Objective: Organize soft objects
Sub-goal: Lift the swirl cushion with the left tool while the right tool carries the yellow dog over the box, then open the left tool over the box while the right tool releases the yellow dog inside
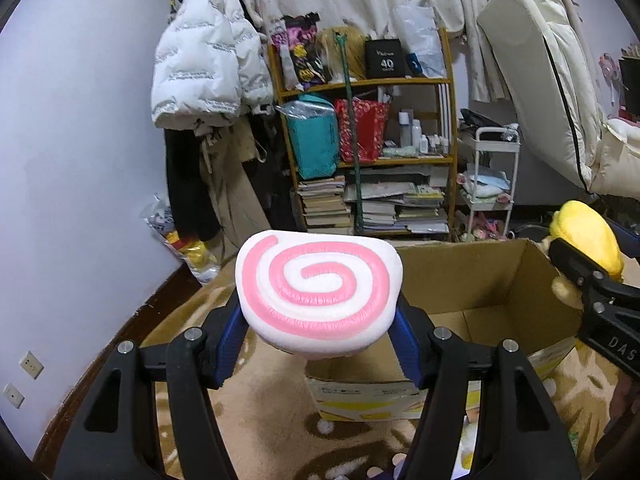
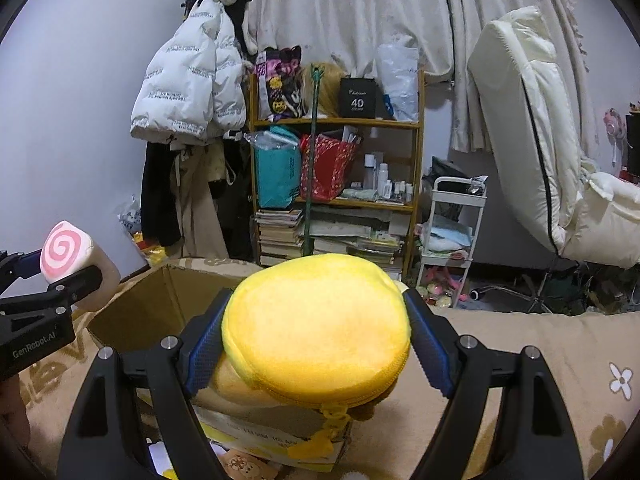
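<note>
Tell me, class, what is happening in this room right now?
A person holds a gripper in each hand. The left gripper clamps a white plush with a pink spiral; the right gripper clamps a yellow plush. Both are held up by an open cardboard box on the carpet. Neither toy is in the box yet.
</note>
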{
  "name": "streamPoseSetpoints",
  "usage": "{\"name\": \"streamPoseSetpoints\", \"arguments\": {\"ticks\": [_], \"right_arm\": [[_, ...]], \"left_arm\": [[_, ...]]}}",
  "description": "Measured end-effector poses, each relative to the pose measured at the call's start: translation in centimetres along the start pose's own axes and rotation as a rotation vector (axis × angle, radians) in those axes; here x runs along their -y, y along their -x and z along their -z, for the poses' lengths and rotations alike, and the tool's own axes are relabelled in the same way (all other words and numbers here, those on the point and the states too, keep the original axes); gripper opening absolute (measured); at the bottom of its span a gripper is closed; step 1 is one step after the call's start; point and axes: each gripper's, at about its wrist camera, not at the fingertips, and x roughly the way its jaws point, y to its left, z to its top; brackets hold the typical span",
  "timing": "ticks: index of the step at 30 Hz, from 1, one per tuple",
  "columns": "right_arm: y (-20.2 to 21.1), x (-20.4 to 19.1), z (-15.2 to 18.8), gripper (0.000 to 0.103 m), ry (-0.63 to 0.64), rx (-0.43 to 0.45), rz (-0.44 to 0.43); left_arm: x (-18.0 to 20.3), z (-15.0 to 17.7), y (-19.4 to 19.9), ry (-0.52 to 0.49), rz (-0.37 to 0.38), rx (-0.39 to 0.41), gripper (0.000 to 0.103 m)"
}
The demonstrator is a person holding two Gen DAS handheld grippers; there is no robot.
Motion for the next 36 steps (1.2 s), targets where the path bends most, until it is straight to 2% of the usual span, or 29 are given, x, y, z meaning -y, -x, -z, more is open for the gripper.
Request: {"name": "streamPoseSetpoints", "arguments": {"ticks": [7,11,15,21,25,34,36], "right_arm": [[-1.3,-0.6,0.2,0.087,0.012,-0.014,-0.025],[-1.7,-0.7,0.4,0.087,0.007,-0.023,-0.045],[-1.8,-0.8,0.4,0.087,0.004,-0.029,-0.068],[-1.7,-0.7,0.3,0.087,-0.055,-0.048,-0.143],[-1.8,-0.3,0.3,0.087,-0.123,-0.061,-0.21],[-3.2,-0.2,1.2,0.088,-0.182,-0.137,-0.27],[-3.3,-0.2,1.2,0.088,-0.179,-0.145,-0.27]], "left_arm": [[0.6,0.3,-1.2,0.006,0.045,-0.033,0.064],[1.1,0.5,-1.7,-0.013,0.04,-0.038,0.064],[1.1,0.6,-2.3,0.002,0.074,-0.075,0.064],[1.0,0.1,-3.0,0.033,0.11,-0.123,0.065],[0.9,-0.2,-2.8,0.037,0.108,-0.112,0.065],[1.6,0.3,-3.6,0.004,0.115,-0.157,0.073],[1.6,0.4,-3.6,0.003,0.109,-0.156,0.082]]}}
